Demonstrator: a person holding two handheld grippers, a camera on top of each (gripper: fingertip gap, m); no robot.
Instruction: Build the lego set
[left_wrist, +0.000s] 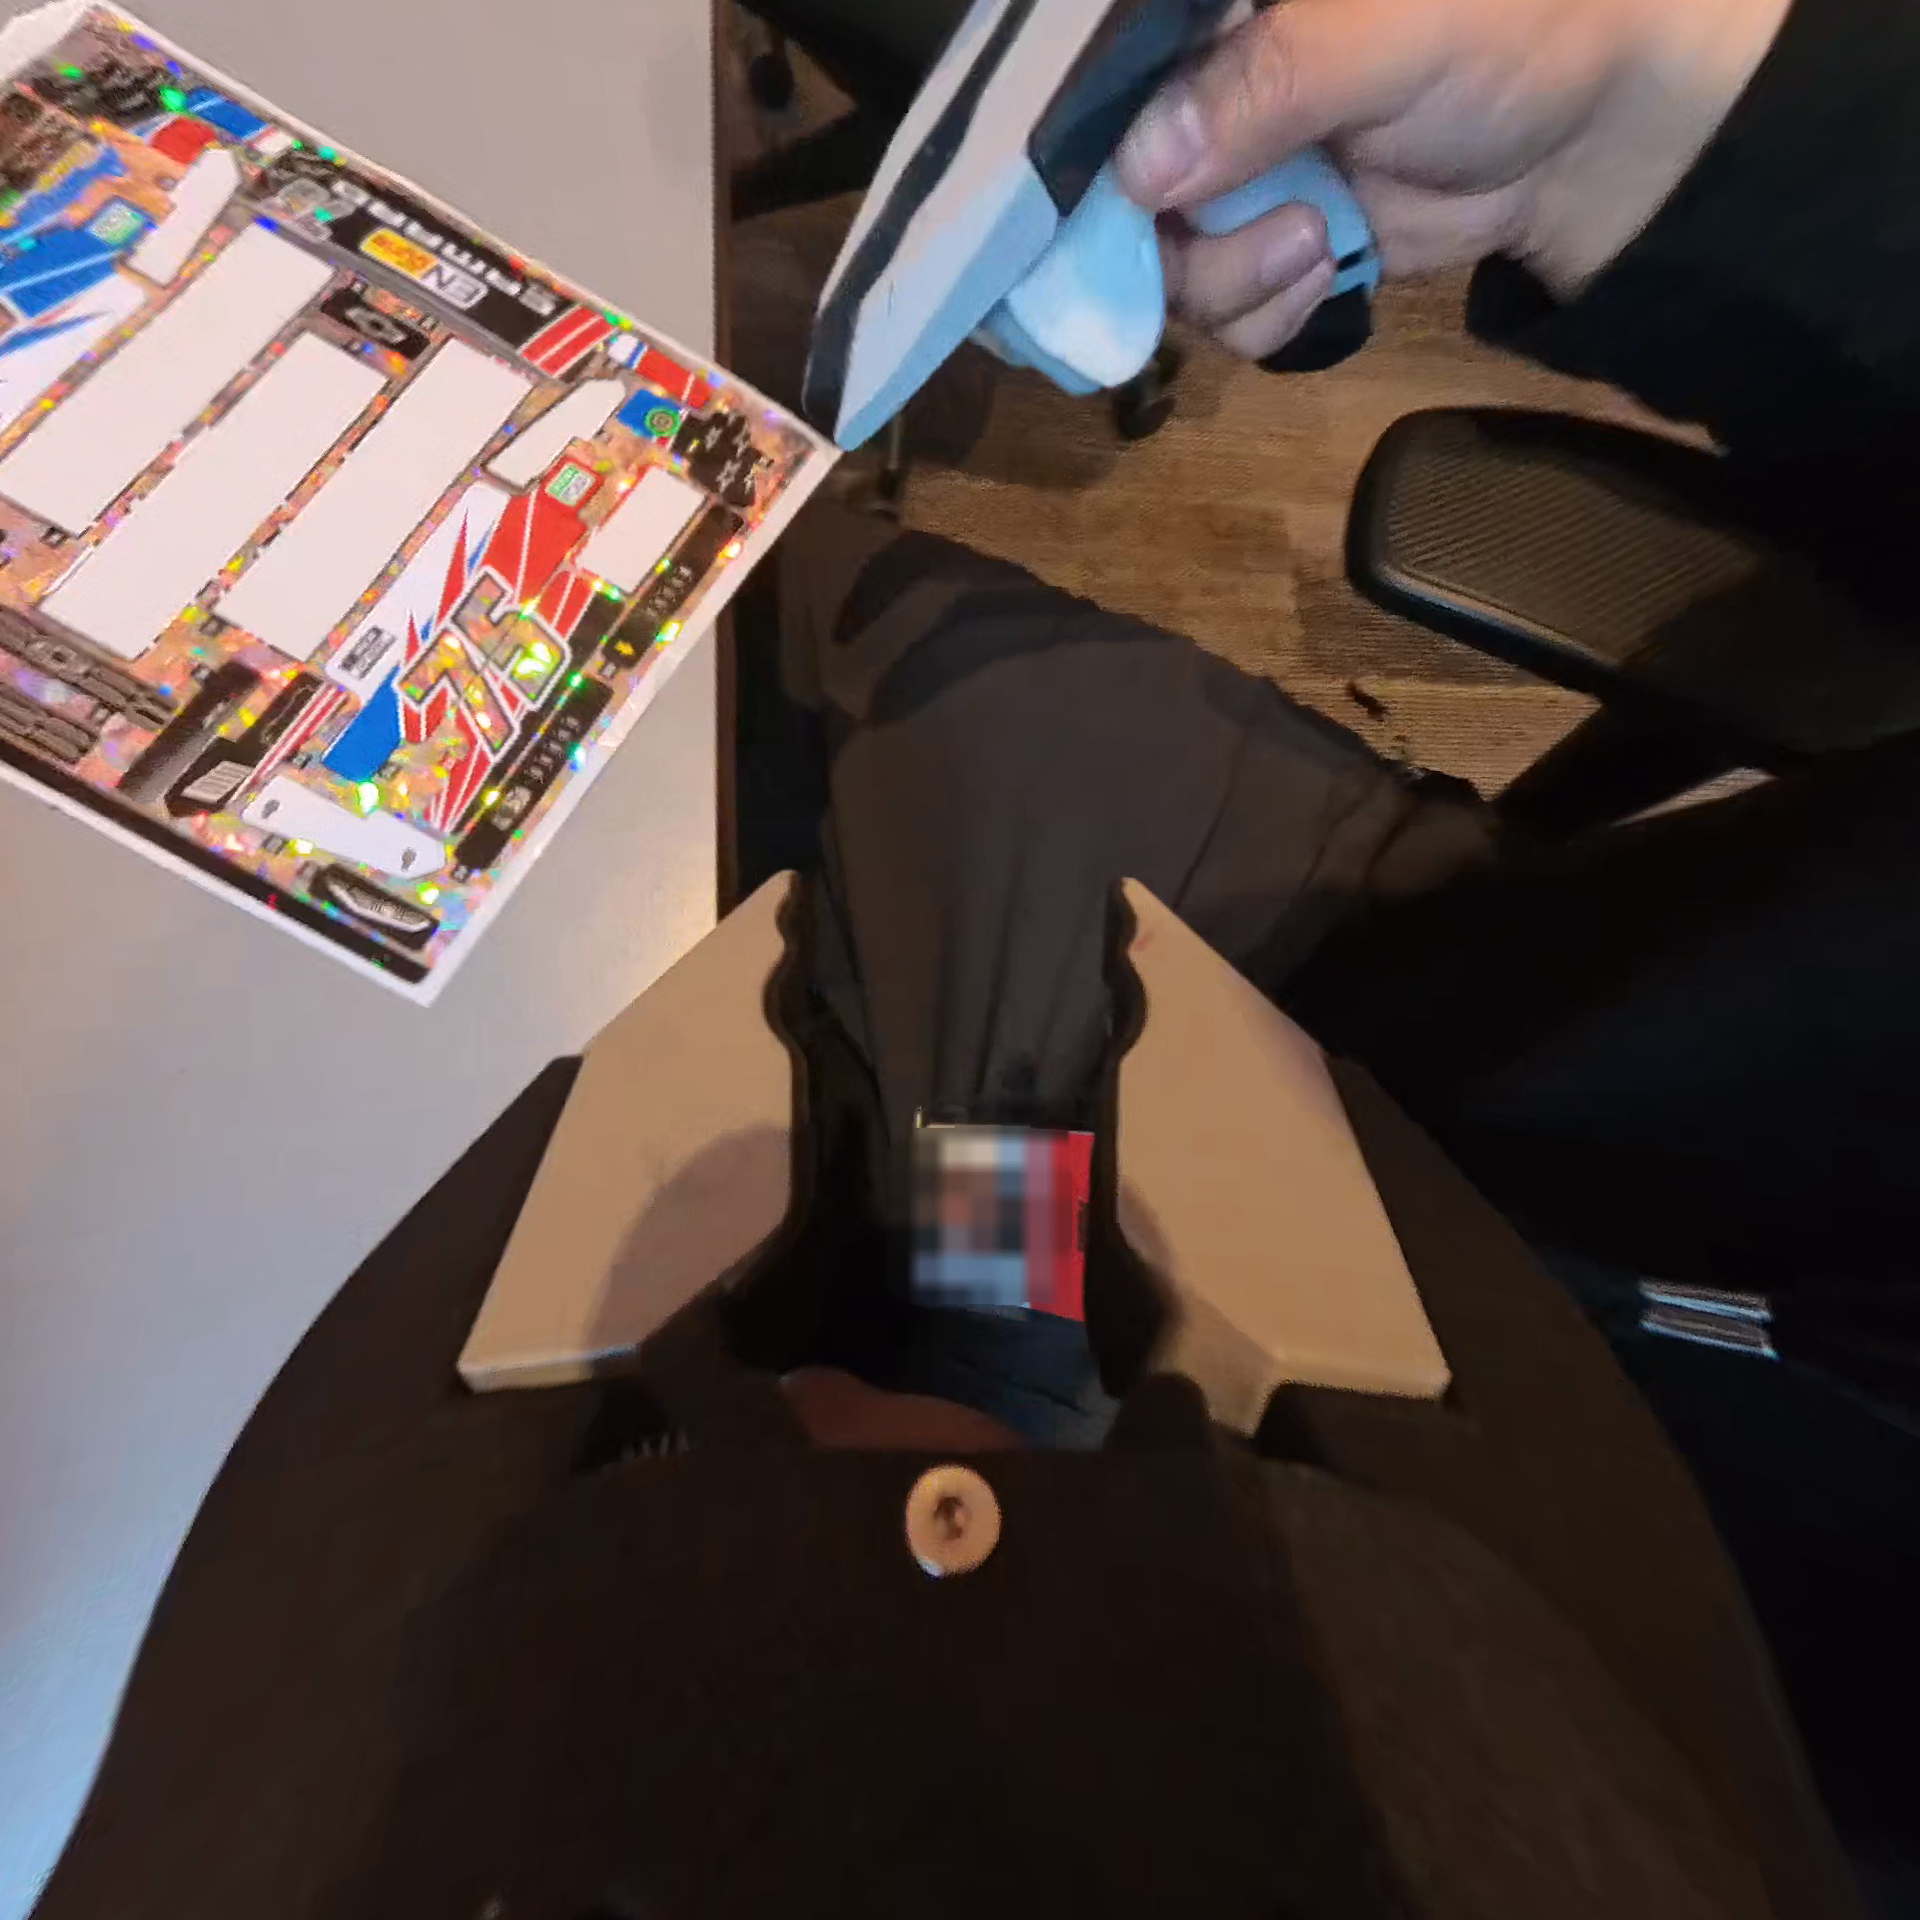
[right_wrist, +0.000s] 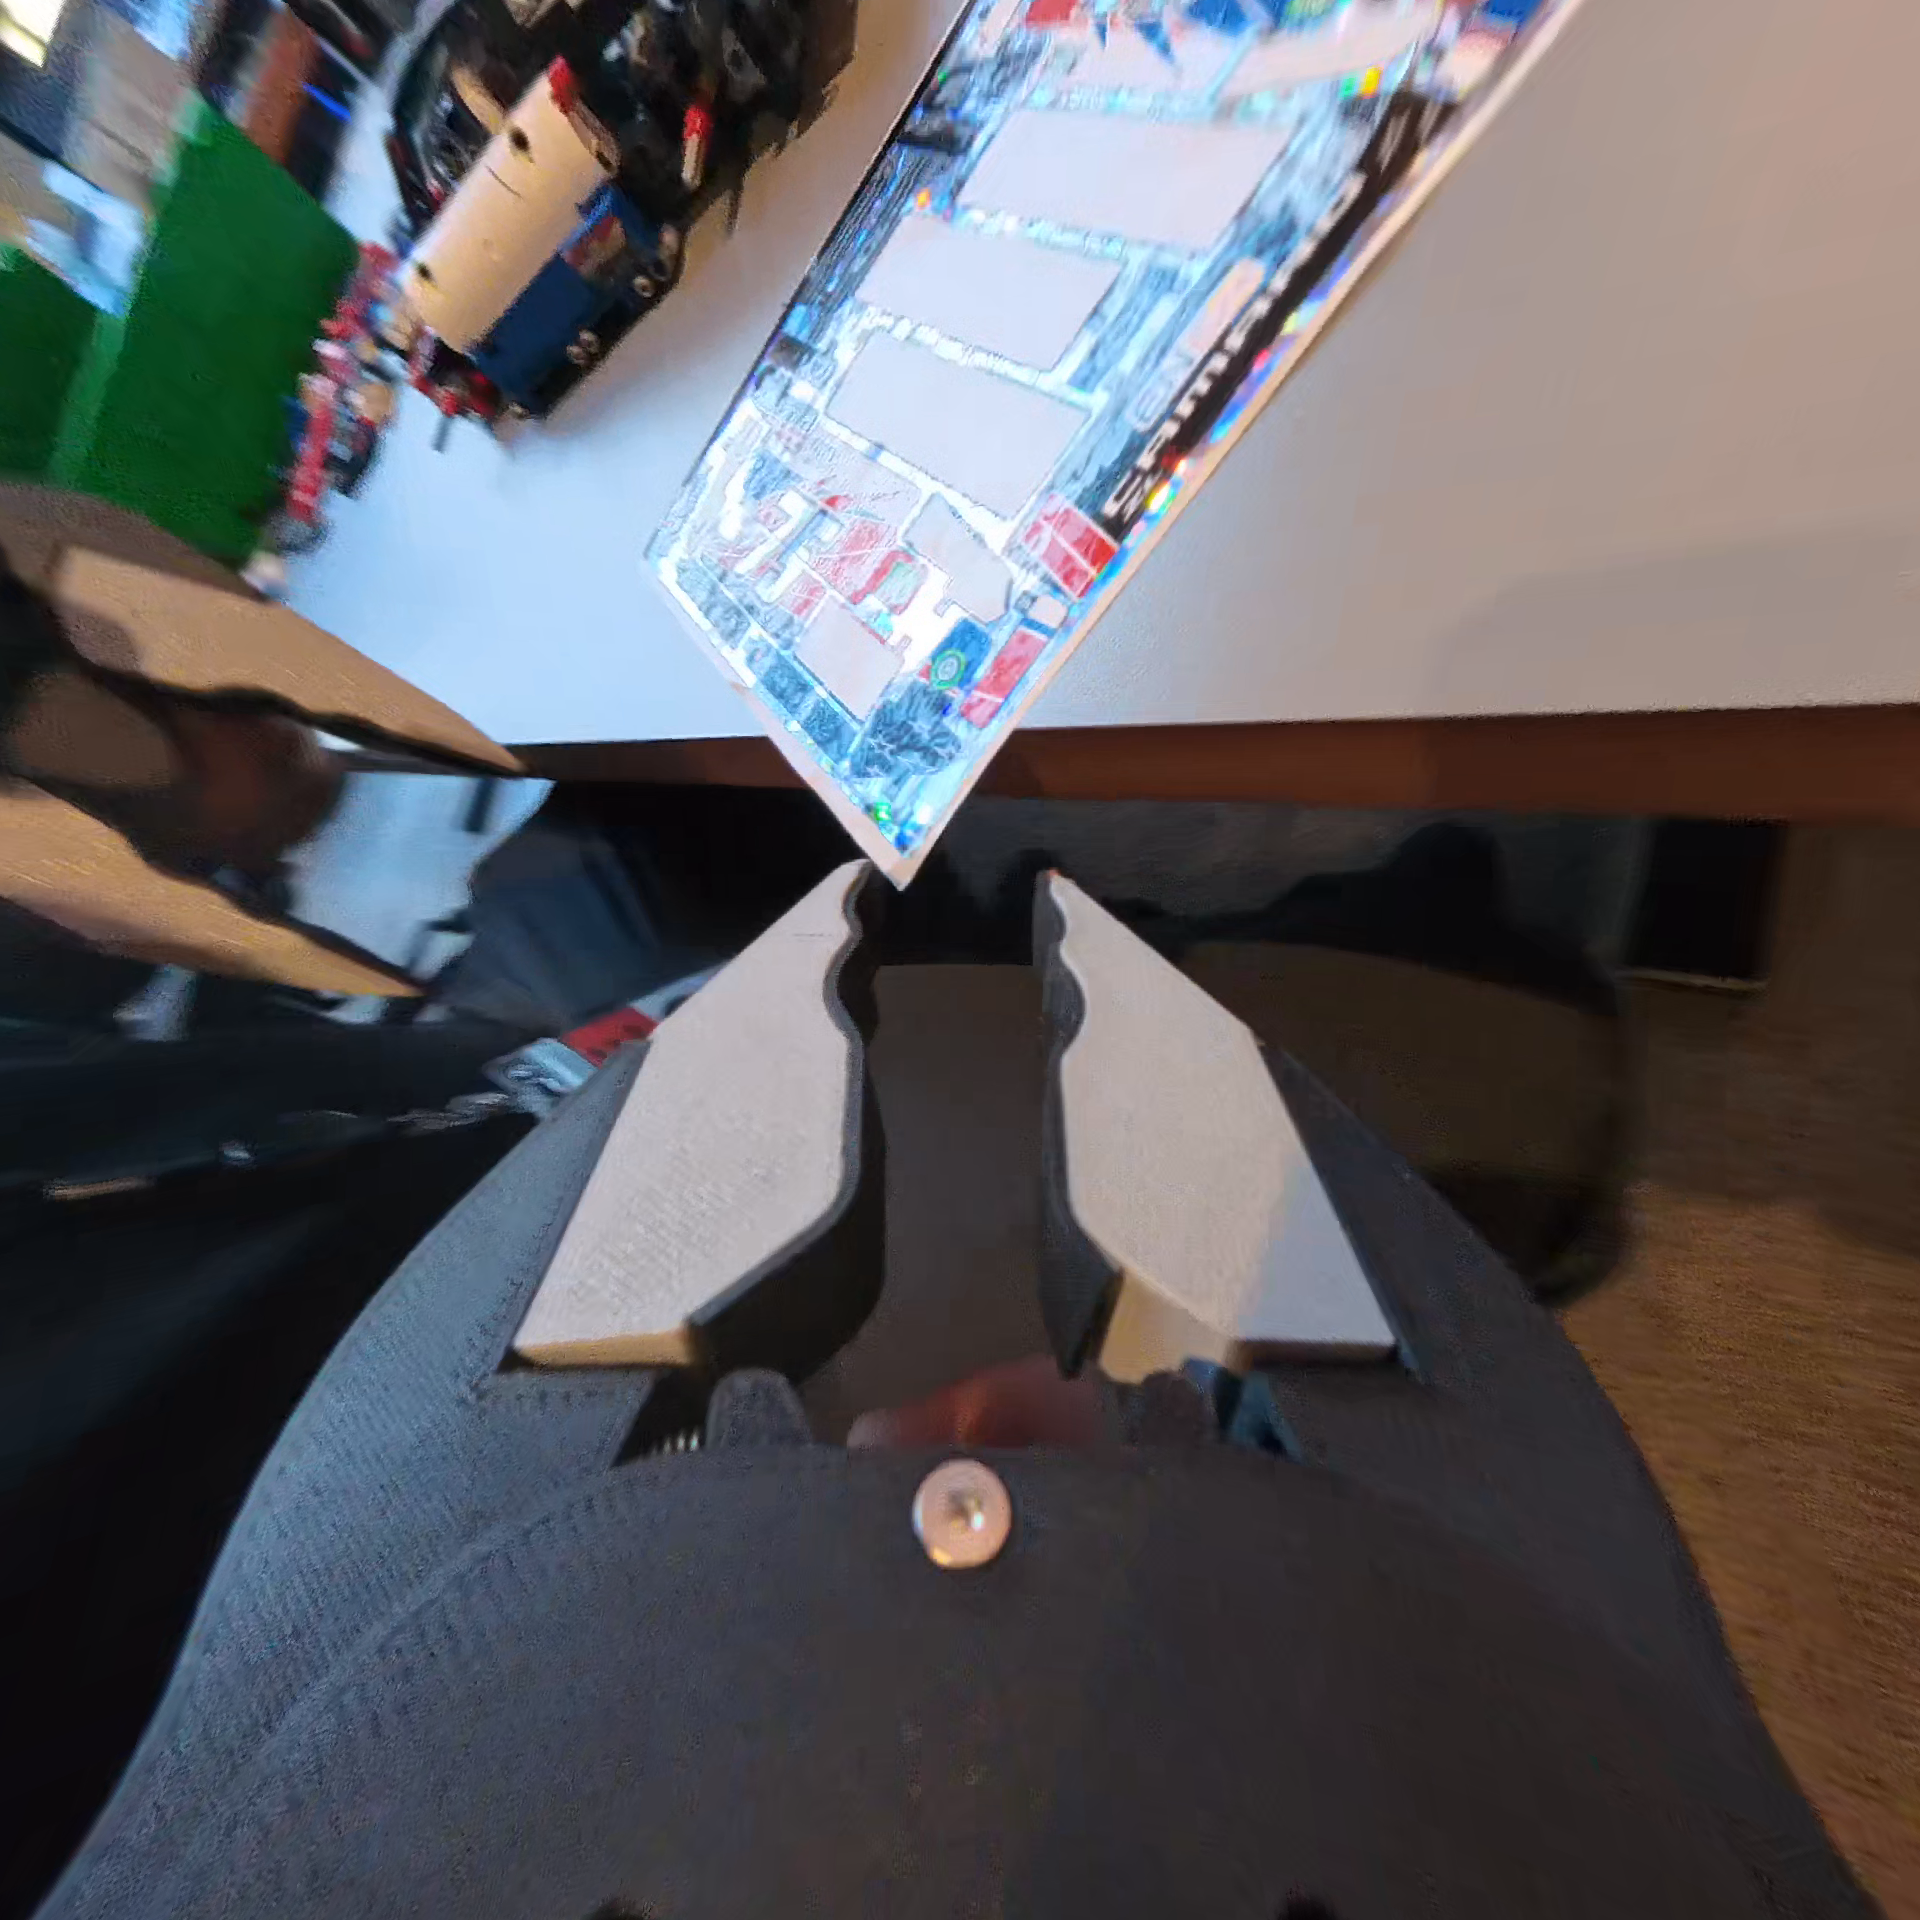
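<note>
A shiny sticker sheet (left_wrist: 343, 499) with several peeled blank spaces lies on the white table (left_wrist: 312, 1195), one corner hanging past the table's edge. My left gripper (left_wrist: 956, 894) is open and empty, held off the table over the person's lap. My right gripper (right_wrist: 954, 878) is open, and the overhanging corner of the sticker sheet (right_wrist: 997, 416) sits just at its fingertips, not clamped. The right gripper also shows in the left wrist view (left_wrist: 935, 229), held by a hand (left_wrist: 1434, 125). A partly built lego car (right_wrist: 540, 239) stands far back on the table.
The table's edge (right_wrist: 1455, 717) runs across the right wrist view, with brown carpet (right_wrist: 1766, 1351) below. A black office chair (left_wrist: 1558, 551) stands on the floor. The left gripper (right_wrist: 260, 727) shows at the left. A green object (right_wrist: 208, 312) and loose lego parts (right_wrist: 332, 416) lie near the car. Tip to tip, the grippers are about 12 centimeters apart.
</note>
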